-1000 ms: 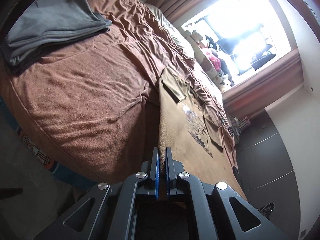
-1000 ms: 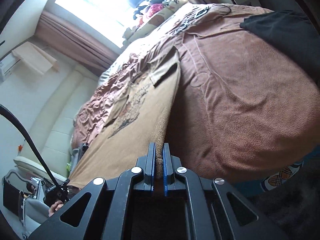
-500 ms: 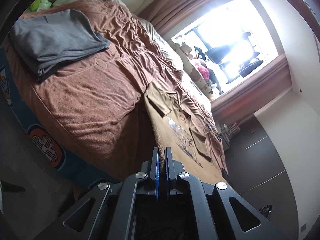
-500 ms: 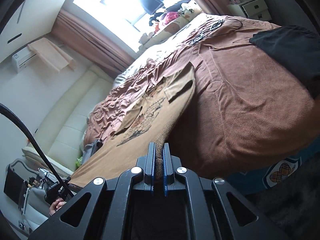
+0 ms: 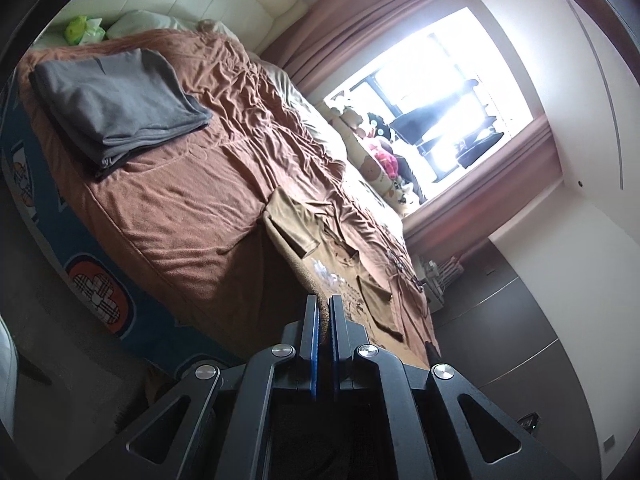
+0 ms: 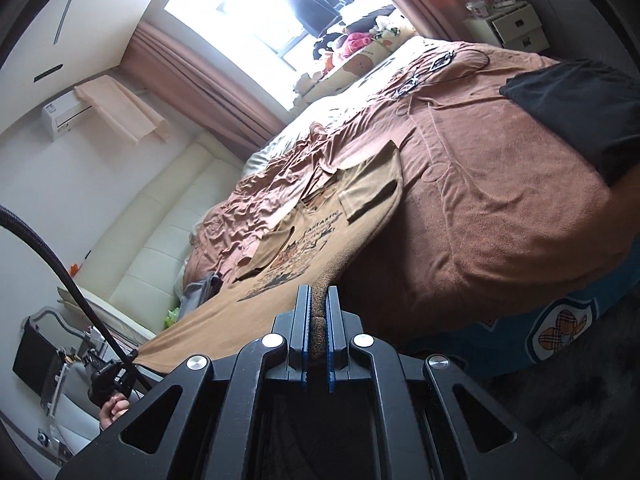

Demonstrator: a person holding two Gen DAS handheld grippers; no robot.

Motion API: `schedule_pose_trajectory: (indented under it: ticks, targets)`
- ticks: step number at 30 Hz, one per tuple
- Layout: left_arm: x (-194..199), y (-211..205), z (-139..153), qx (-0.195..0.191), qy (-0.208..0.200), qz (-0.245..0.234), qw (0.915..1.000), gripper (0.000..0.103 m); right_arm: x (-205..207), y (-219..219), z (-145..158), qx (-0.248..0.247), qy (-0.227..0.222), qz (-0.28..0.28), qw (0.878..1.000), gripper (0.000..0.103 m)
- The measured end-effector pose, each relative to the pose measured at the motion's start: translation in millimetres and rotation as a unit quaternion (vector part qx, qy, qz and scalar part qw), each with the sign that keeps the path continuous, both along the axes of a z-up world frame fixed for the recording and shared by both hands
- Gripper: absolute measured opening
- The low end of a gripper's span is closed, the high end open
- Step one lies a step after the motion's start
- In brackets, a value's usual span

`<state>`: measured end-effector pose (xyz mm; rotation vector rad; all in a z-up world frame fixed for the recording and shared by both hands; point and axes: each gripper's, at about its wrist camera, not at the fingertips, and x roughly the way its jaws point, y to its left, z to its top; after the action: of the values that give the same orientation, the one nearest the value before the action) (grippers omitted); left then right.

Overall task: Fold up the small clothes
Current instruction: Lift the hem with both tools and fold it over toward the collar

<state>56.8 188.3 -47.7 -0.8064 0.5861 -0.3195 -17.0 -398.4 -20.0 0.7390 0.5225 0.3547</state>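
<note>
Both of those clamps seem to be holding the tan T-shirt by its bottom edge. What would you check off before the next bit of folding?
1. Left gripper shut on the T-shirt hem: ok.
2. Right gripper shut on the hem: ok.
3. Print faces up, sleeves spread: ok.
4. Shirt's upper part lies on the brown bedspread: ok.
5. Folded grey pile lies apart from the shirt: ok.
6. Hem taut between the grippers: cannot tell.

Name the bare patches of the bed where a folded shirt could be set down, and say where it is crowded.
Free: the brown blanket between the grey folded pile and the tan T-shirt; also between that shirt and the black garment. Crowded: the window side, with plush toys and cables.
</note>
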Motion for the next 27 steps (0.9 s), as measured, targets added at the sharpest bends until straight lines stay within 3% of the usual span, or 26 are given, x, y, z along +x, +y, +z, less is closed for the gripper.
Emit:
schedule_pose_trajectory:
  ticks: [5, 12, 27]
  targets:
    - [-2, 1, 2, 0.000, -0.003, -0.001, 1.0000, 0.004, 4, -1, -1, -0.001, -0.004, 0.001, 1.000, 0.003]
    - [25, -3, 4, 0.008, 0.004, -0.004, 1.0000, 0.004, 30, -9, -2, 0.004, 0.003, -0.001, 1.000, 0.003]
    - [162, -23, 6, 0.037, 0.047, -0.010, 0.9981, 0.004, 164, -9, 17, -0.004, 0.044, -0.002, 0.999, 0.003]
